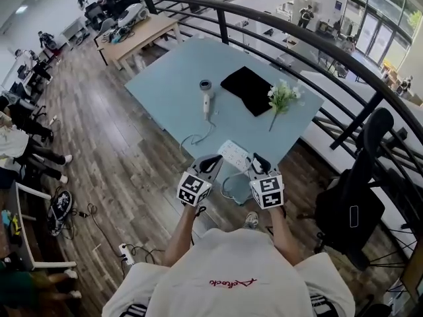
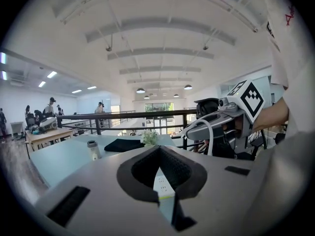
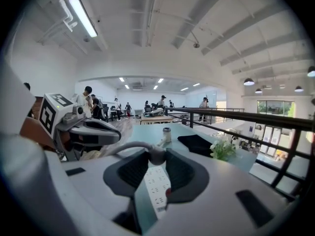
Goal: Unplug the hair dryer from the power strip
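Gripping a pale grey round plug (image 3: 156, 154) on its grey cable (image 3: 129, 144), the right gripper (image 1: 259, 164) has its fingers clamped on it over the white rectangular power strip (image 1: 232, 154), which lies at the near edge of the light blue tabletop (image 1: 165, 78). The left gripper (image 1: 213, 162) hovers alongside, fingers pressed together on nothing. The white hair dryer (image 1: 207, 99) lies near the tabletop's middle, beside a black cloth (image 1: 250, 90) and a bunch of white flowers (image 1: 283, 98).
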Demonstrator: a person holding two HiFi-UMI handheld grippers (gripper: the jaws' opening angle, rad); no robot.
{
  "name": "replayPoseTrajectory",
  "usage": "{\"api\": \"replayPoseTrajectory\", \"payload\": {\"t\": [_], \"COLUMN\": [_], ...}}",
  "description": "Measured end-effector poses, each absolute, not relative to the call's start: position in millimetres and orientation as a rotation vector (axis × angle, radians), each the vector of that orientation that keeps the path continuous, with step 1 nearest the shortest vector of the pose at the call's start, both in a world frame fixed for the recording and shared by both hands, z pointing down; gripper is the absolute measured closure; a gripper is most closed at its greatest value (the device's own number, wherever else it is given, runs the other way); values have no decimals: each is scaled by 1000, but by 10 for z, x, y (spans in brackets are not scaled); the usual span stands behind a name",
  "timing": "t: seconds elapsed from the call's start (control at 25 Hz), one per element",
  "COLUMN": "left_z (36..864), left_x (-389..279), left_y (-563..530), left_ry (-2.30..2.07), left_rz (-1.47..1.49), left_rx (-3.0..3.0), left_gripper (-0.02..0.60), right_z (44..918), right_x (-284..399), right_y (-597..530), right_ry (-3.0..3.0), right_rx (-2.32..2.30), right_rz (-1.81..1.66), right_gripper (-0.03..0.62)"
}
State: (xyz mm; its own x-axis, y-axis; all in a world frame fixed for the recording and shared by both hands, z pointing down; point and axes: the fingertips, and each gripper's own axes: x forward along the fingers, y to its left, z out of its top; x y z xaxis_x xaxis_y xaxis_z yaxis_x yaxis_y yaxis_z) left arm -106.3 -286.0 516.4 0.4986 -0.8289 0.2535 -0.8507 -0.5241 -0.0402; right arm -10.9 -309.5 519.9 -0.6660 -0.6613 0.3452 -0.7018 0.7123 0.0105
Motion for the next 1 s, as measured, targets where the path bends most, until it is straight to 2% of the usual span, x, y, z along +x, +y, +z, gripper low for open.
{"api": "replayPoseTrajectory", "payload": {"t": [0.36, 1.0], "left_z": [5194, 5115], "left_x": [-1594, -1361], "left_y": [-1949, -1049], "left_ry": [-1498, -1369], "left_rz": [338, 283], "left_rx": [2614, 2718], "left_gripper": [574, 574], "right_z": [5129, 5029], "right_x": [-431, -275], "right_y": [-2319, -1256], "right_ry": [-2588, -2550], "right_rx": [1123, 1225], "right_rz": [165, 149], "right_gripper": [473, 473]}}
